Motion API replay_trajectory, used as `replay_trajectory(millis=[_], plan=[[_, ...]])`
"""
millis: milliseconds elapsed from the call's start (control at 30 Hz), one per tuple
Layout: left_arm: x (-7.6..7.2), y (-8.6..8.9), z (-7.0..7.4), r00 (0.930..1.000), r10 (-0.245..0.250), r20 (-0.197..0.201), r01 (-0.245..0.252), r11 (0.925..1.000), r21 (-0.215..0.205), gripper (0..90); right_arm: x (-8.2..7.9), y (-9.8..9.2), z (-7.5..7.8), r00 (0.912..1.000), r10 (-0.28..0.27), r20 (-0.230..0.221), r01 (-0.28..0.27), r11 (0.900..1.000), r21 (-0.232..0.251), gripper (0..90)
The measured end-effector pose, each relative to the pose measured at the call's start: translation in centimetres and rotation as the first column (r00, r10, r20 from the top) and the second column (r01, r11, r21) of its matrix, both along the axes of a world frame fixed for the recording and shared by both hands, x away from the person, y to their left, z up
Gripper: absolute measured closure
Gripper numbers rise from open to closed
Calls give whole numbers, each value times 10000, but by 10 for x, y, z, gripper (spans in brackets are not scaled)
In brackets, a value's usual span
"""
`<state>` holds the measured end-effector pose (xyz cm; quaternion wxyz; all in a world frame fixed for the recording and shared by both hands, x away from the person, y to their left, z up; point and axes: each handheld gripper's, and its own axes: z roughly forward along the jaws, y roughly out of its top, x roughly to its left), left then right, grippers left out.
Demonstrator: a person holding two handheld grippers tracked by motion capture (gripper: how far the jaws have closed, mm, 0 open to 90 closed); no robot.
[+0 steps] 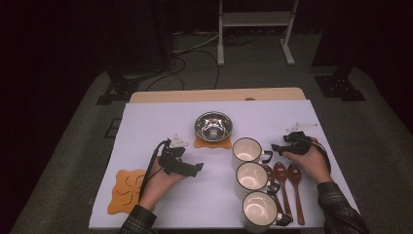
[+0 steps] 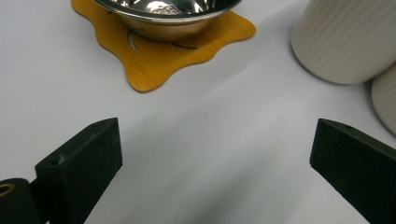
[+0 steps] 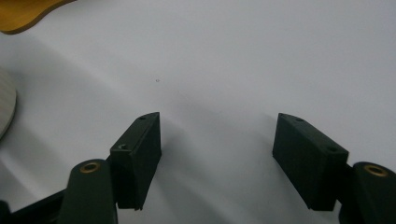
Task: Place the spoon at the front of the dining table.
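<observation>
A steel bowl [image 1: 213,126] sits on an orange coaster [image 1: 213,143] at the table's middle back. Three white mugs [image 1: 247,151] [image 1: 252,178] [image 1: 259,210] stand in a row toward the front, with three wooden spoons [image 1: 287,181] lying to their right. My left gripper [image 1: 195,169] hovers left of the mugs, open and holding nothing. In the left gripper view, the left gripper [image 2: 215,158] faces the bowl [image 2: 163,11], its coaster [image 2: 159,60] and a mug [image 2: 345,42]. My right gripper [image 1: 276,147] is open just right of the far mug. In the right gripper view, the right gripper [image 3: 217,149] has bare white cloth between its jaws.
A second orange coaster [image 1: 125,191] lies at the front left, beside the left forearm. The white table cover [image 1: 160,122] spreads over a wooden table. A white stand [image 1: 255,19] and cables are on the floor behind.
</observation>
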<state>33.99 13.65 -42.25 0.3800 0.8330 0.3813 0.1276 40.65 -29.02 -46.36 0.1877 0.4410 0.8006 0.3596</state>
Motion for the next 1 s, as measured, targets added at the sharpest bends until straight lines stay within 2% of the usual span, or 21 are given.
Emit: replay_trajectory(millis=[433,567,767,867,1000], plan=[[-28,3,-8,9994,-290,210,281,9988,411,15,0,0,0,10000,-3,-1,3,10000,3,305],[-38,2,-16,9991,-404,129,392,9958,822,15,0,0,0,10000,-4,0,4,10000,0,306],[-50,1,-21,9985,-545,101,532,9937,989,15,0,0,0,10000,-1,1,1,10000,1,305],[-56,1,-24,9979,-643,-102,650,9932,971,15,0,0,0,10000,-2,-1,2,10000,2,305],[-63,3,-28,9975,-693,-169,708,9913,1110,15,0,0,0,10000,1,3,-1,10000,2,305]])
